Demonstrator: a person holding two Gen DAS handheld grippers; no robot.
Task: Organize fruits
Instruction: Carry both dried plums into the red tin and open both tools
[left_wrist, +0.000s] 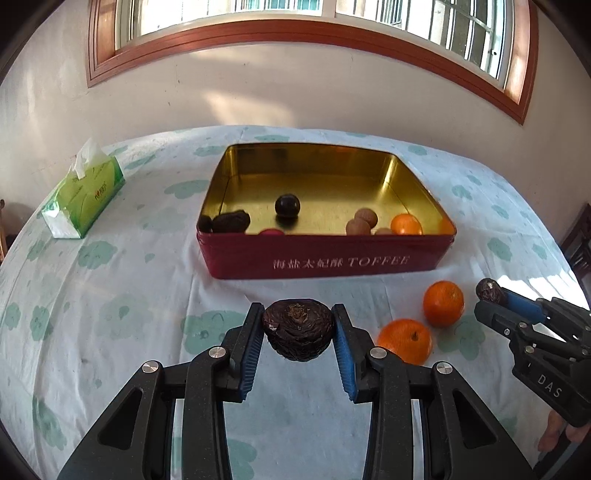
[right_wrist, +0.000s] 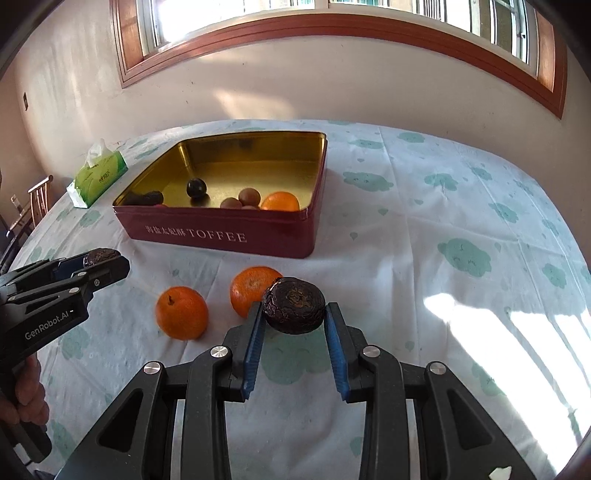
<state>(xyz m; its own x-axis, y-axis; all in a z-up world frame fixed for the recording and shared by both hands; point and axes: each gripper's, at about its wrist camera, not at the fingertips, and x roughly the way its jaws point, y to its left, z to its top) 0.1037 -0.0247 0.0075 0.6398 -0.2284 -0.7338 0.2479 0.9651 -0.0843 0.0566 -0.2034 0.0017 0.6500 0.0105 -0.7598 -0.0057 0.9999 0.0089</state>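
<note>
A dark wrinkled fruit (left_wrist: 297, 329) is clamped by the left gripper (left_wrist: 297, 328), a second dark fruit (right_wrist: 294, 305) by the right gripper (right_wrist: 294, 308). Two oranges (right_wrist: 181, 313) are left on the tablecloth (right_wrist: 424, 258) before the near side of the red tin (right_wrist: 221, 236).

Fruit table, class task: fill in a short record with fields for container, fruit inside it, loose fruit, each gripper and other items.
container: red toffee tin, open, gold inside
inside: one orange, dark and brown fruits
loose on cloth: two oranges
left gripper: shut on a dark wrinkled fruit
right gripper: shut on a similar dark fruit
other: green tissue pack
</note>
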